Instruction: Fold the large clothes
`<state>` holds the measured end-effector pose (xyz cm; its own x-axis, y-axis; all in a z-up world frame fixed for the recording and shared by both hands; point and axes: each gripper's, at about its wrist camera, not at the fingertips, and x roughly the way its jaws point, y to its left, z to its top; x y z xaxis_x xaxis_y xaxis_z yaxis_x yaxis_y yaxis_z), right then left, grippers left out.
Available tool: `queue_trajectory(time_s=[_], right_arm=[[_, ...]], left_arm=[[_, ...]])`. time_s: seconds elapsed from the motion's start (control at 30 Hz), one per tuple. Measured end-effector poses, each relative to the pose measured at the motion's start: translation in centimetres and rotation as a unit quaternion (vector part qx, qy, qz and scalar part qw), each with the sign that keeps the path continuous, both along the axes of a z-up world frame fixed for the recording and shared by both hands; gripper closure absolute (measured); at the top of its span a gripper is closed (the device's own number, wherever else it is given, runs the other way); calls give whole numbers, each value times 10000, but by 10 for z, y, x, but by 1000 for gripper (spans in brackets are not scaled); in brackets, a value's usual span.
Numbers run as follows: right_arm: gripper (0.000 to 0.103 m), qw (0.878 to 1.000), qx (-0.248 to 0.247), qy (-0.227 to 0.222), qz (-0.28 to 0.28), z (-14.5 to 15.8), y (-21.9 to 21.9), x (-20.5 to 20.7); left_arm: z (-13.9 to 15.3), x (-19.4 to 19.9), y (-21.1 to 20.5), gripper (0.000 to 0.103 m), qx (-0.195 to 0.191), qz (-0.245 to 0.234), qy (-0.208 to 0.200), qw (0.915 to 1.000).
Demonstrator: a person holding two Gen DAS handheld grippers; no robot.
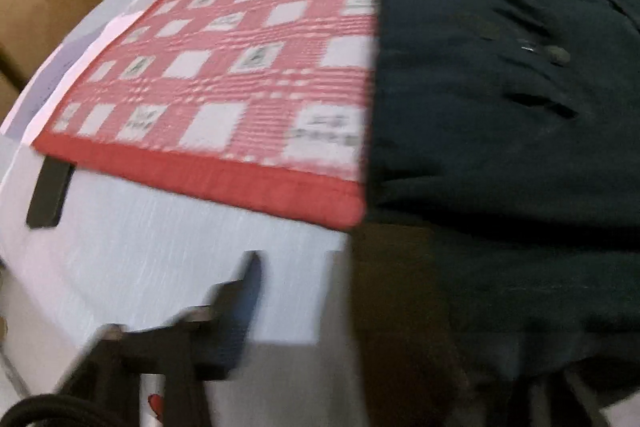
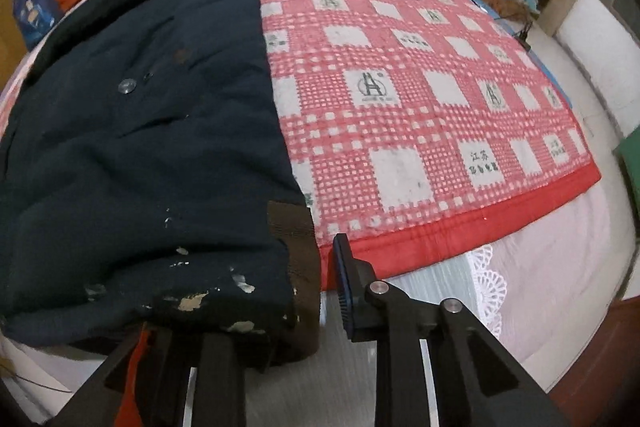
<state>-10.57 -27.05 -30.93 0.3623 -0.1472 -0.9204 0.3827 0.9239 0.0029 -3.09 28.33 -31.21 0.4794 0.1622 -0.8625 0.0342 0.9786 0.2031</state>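
- My right gripper [image 2: 320, 291] points down at the near corner of the dark navy coat [image 2: 144, 131]; the coat's hem covers my left-hand finger, and the right-hand finger [image 2: 352, 291] stands bare just beside the brown trim [image 2: 296, 227].
- I see a gap between that bare pad and the cloth, so I cannot tell whether I am pinching the hem.
- The coat lies flat on the red checked quilt [image 2: 420, 99], covering its left part, with its hem at the near edge of the bed [image 2: 560, 267].
- In my left wrist view everything is blurred: the left gripper [image 1: 344, 311] shows one finger [image 1: 236, 307] over the white sheet [image 1: 160, 247]; the other is lost under the coat's hem.
- I cannot tell that grip either.
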Motion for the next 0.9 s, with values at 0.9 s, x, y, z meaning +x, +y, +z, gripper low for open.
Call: queue_trajectory(time_s=[0.9], right_arm=[[88, 9932, 53, 830, 816, 181, 20, -88]], left_arm=[[141, -119, 7, 88, -11, -725, 1165, 9905]])
